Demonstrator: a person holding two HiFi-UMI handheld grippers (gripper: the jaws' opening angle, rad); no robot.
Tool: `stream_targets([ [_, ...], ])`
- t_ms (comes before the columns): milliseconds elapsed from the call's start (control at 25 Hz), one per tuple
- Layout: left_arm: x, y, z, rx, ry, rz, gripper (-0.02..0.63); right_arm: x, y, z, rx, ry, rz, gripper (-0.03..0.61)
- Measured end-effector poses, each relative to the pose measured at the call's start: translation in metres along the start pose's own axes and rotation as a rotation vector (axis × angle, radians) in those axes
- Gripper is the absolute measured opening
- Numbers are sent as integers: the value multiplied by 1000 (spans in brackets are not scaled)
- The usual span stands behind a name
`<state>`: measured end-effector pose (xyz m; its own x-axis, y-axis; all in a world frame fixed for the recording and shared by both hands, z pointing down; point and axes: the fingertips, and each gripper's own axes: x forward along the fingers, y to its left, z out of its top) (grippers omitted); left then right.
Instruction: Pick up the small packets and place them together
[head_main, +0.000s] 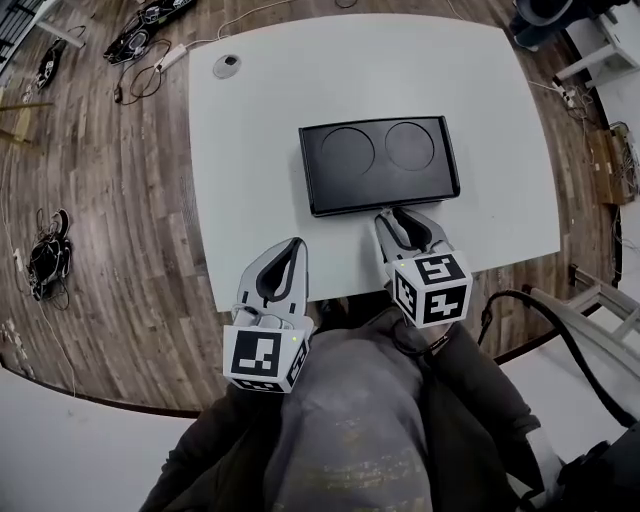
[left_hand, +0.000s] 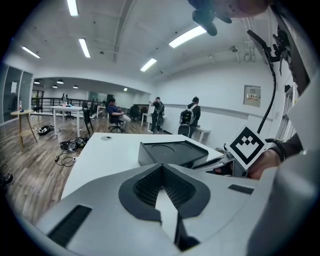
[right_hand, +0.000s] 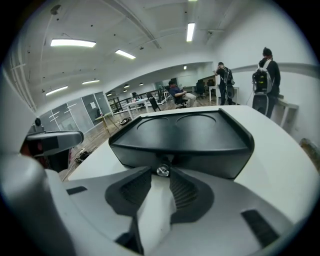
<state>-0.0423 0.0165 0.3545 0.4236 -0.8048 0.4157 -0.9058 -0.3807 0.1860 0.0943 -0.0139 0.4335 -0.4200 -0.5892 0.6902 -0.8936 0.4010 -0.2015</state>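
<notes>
No small packets show in any view. A black box (head_main: 378, 165) with two round recesses in its top lies mid-table on the white table (head_main: 260, 150). My right gripper (head_main: 388, 215) is at the box's near side. In the right gripper view its jaws (right_hand: 161, 172) stand slightly apart, with a small metal knob (right_hand: 162, 171) on the box front (right_hand: 185, 145) between the tips. My left gripper (head_main: 297, 243) hovers over the table's near edge, left of the box, tips together and holding nothing. In the left gripper view the box (left_hand: 172, 152) is ahead and to the right.
A round grey grommet (head_main: 227, 66) sits in the table's far left corner. Cables and gear (head_main: 140, 40) lie on the wood floor to the left. White furniture (head_main: 600, 300) stands on the right. Several people (left_hand: 192, 117) are far back in the room.
</notes>
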Motion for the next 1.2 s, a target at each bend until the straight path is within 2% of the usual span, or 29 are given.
stream_targets([
  [560,10,13,0,-9,13,-26,3,12,-2,-1,154,4,-14,107],
  [600,9,14,0,-10,14,-27,3,12,-3,-2,166,4,-19,104],
  [640,9,14,1,-11,14,-28,3,13,-4,-2,178,4,-22,74],
  [720,9,14,1,-13,16,-28,3,13,-6,-3,196,2,-19,71],
  [1200,3,13,-1,-2,11,-30,3,8,-3,-8,184,-1,-20,69],
])
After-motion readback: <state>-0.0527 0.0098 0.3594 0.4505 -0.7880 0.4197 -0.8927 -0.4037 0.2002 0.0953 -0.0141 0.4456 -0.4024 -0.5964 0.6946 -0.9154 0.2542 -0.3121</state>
